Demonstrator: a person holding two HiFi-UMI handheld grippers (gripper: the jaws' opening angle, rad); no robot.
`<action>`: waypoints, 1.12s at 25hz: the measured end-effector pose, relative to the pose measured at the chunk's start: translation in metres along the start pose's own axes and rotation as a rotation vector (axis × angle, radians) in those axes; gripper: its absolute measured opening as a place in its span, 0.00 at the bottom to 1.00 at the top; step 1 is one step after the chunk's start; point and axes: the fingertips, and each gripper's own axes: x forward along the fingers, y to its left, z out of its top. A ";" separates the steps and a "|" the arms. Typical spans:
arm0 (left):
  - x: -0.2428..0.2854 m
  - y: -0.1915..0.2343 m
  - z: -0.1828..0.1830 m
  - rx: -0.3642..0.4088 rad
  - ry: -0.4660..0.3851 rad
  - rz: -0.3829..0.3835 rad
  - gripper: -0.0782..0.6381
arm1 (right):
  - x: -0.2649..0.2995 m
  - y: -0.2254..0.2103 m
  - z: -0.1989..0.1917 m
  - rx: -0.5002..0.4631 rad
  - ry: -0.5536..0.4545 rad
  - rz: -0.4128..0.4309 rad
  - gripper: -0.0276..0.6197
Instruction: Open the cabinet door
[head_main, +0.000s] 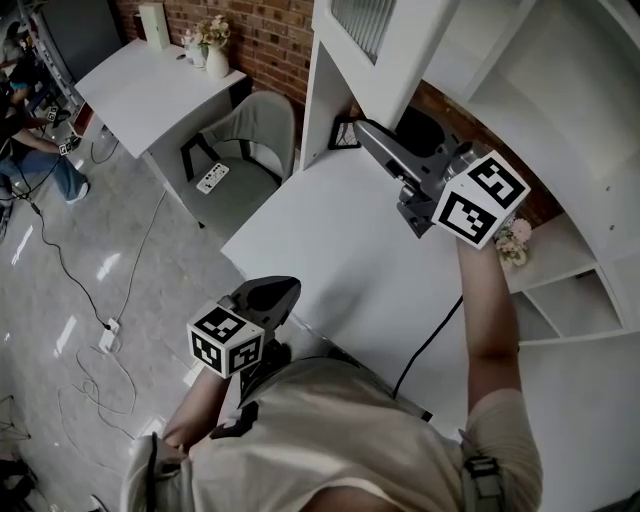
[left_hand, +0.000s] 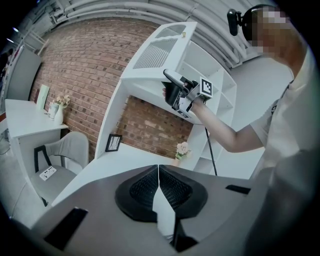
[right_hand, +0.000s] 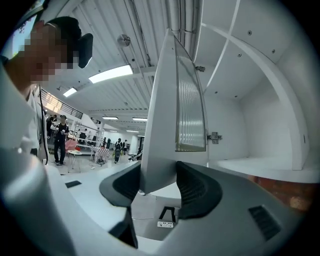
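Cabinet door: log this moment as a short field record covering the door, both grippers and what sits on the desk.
cabinet door: swung open, its hinge showing
right gripper: fingers closed on the door's lower edge
left gripper: fingers together, nothing between them, held low by the person's body
desk: white, carries a picture frame and small flowers at the back

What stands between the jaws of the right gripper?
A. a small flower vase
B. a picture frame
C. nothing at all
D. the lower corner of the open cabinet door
D: in the right gripper view, the right gripper closes on the white cabinet door at its lower corner.
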 end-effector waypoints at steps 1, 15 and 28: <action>-0.001 0.000 0.000 -0.001 0.001 0.001 0.14 | 0.001 0.001 0.000 0.003 -0.003 0.002 0.38; -0.016 -0.003 -0.009 -0.012 -0.005 0.034 0.14 | 0.032 0.037 0.000 -0.030 0.002 0.046 0.43; -0.047 0.010 -0.010 -0.022 -0.035 0.080 0.14 | 0.072 0.065 0.001 -0.062 0.009 -0.014 0.44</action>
